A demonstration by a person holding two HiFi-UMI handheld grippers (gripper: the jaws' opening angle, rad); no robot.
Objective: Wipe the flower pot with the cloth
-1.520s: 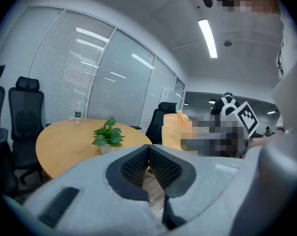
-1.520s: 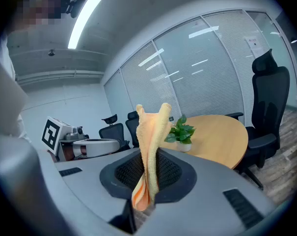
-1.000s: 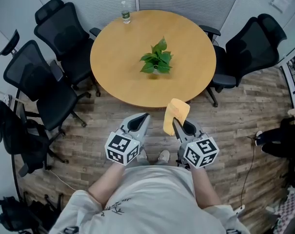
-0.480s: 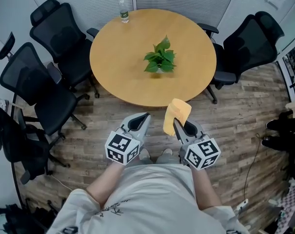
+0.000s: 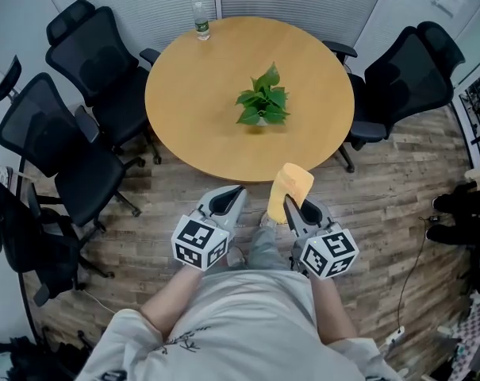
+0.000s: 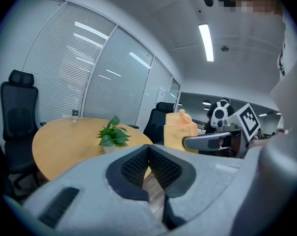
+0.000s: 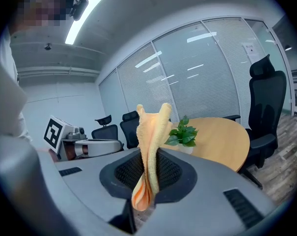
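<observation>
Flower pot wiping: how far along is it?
Done: the cloth is clamped in the right hand-held gripper. In hand: both hand-held grippers hover short of the table. Left: reaching the flower pot and wiping it. The left hand-held gripper is shut and empty.

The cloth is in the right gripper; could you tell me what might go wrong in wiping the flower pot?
The cloth is pinched low in the right gripper; its loose top may fold. The flower pot stands free on the table and could slide or tip; the left gripper is shut and empty. Overhanging leaves may snag.
</observation>
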